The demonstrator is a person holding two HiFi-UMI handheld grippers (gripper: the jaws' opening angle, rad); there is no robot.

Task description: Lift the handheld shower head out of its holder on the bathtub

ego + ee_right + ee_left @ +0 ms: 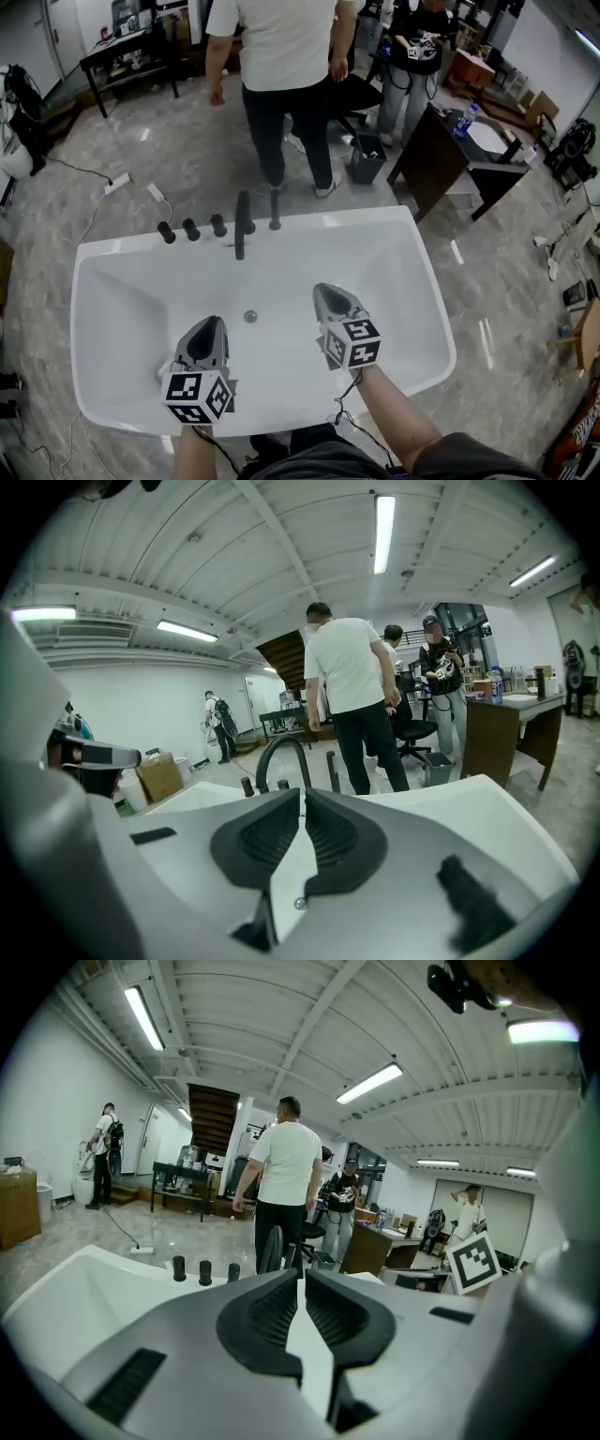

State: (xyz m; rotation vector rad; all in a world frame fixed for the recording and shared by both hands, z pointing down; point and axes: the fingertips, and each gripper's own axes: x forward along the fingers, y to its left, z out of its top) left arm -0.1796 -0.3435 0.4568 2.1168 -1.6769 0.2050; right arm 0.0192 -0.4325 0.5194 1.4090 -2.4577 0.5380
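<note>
Two grippers: left gripper (215, 323) and right gripper (323, 290), both clenched, empty
Position: over bathtub (356, 218)
Shower head (275, 208): upright on far rim

Floor (169, 159): grey marble, white bathtub (356, 225) standing on it.
Far rim: three black knobs (191, 229), spout (242, 225), shower head (275, 208), lined up.

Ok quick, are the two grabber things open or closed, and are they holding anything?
Left gripper: closed, holding nothing.
Right gripper: closed, holding nothing.
</note>
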